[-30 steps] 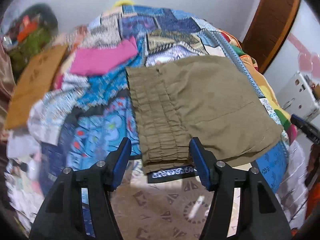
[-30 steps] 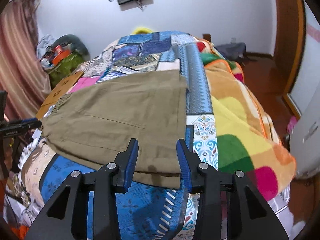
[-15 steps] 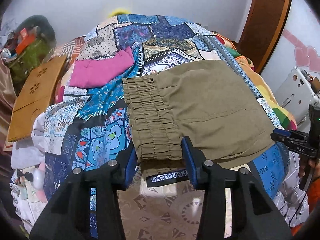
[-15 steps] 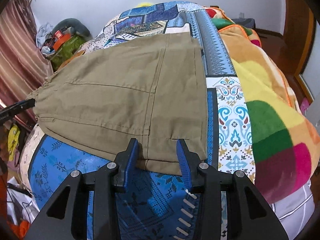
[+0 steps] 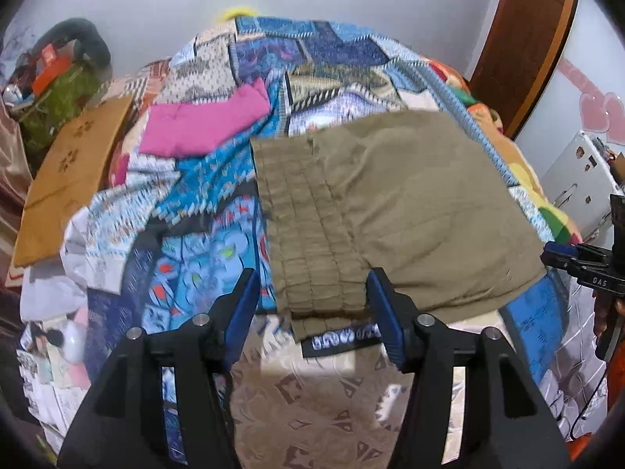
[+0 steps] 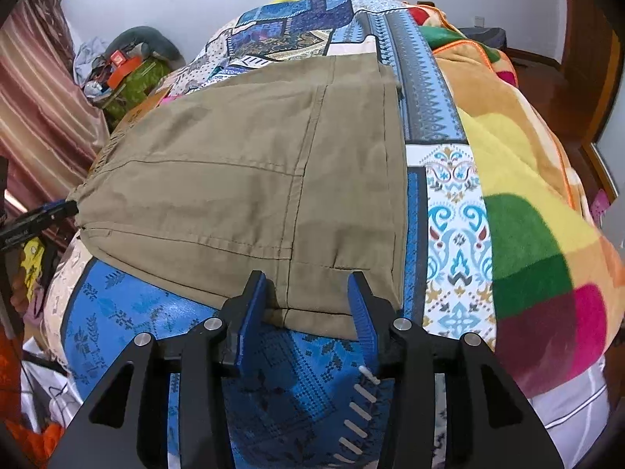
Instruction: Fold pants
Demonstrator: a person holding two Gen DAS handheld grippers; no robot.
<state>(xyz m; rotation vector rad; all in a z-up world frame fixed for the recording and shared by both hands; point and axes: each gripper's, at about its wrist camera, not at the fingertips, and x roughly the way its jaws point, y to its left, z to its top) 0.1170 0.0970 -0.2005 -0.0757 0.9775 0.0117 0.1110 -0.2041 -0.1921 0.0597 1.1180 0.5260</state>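
Olive pants (image 5: 394, 203), already doubled into a broad rectangle, lying flat on the patchwork bedspread (image 5: 203, 242) at the near edge of the bed. Left gripper (image 5: 312, 306) spread wide, its blue fingers straddling the gathered waistband (image 5: 308, 234) at the near corner, no cloth pinched yet. Right gripper (image 6: 308, 310) likewise spread, framing the hem corner (image 6: 320, 305) at the opposite end of the same near edge. Step in hand, by judgement: taking hold of both near corners for the next fold. For a clean result: push each pair of fingers far enough over the edge to catch every layer, not the top one alone; avoid snagging the bedspread beneath; close both together; lift evenly and carry the near edge across to meet the far edge, seams aligned. Thick elastic gathers likely to need a deeper bite than the thin hem. Pink garment (image 5: 203, 125) well apart, no obstacle.
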